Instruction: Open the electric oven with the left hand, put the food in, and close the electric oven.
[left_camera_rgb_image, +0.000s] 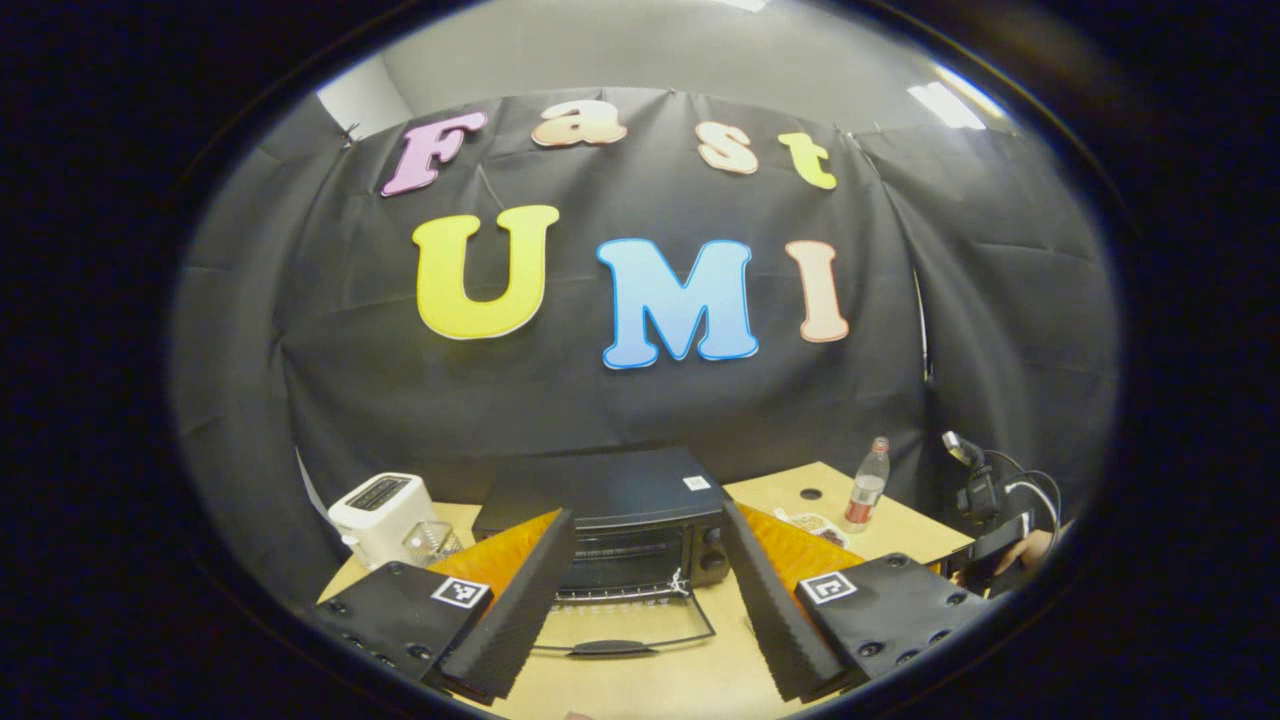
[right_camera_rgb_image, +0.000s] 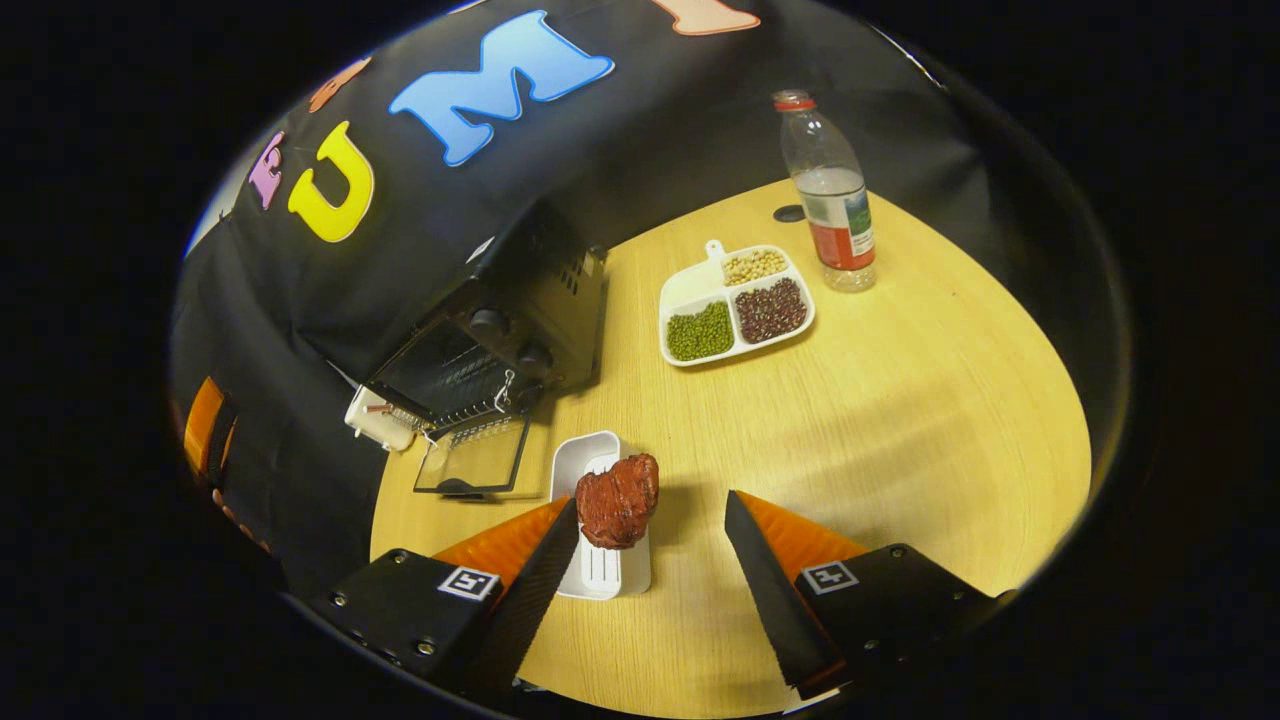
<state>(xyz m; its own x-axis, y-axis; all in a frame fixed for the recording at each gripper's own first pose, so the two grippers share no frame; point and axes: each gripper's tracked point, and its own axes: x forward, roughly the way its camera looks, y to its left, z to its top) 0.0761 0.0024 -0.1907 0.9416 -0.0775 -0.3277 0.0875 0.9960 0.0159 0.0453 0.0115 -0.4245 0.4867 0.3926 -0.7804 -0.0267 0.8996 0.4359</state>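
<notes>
- Oven (left_camera_rgb_image: 640, 520): door (left_camera_rgb_image: 622, 627) is down flat on the bench (left_camera_rgb_image: 690, 670), handle toward me at 6 o'clock in the left gripper view. Judging from that, the opening step is done.
- My left claw (left_camera_rgb_image: 648, 600): released, fingers spread wide, nothing between them; the open door and the oven mouth sit in the gap. It hangs in front of the oven, apart from the door.
- Food (right_camera_rgb_image: 617, 500) (a dark red meat-like lump): lies on the small white tray (right_camera_rgb_image: 600, 570) on the bench, at 5 o'clock from the open oven (right_camera_rgb_image: 500, 330) in the right gripper view, close to the door's edge (right_camera_rgb_image: 470, 460) but outside the cavity. So loading isn't done.
- My right claw (right_camera_rgb_image: 650, 560): released too, fingers wide apart. The left finger looks just beside the food, the right finger well apart from it; I can't tell if anything touches.
- Left to do, as I judge it: clench on the food, carry it to the rack at 11 o'clock, let go, then lift the door shut with the left claw.
- Bystanders: bean dish (right_camera_rgb_image: 735, 305) and bottle (right_camera_rgb_image: 830, 195) at 1 o'clock, toaster (left_camera_rgb_image: 378, 515) left of the oven.
</notes>
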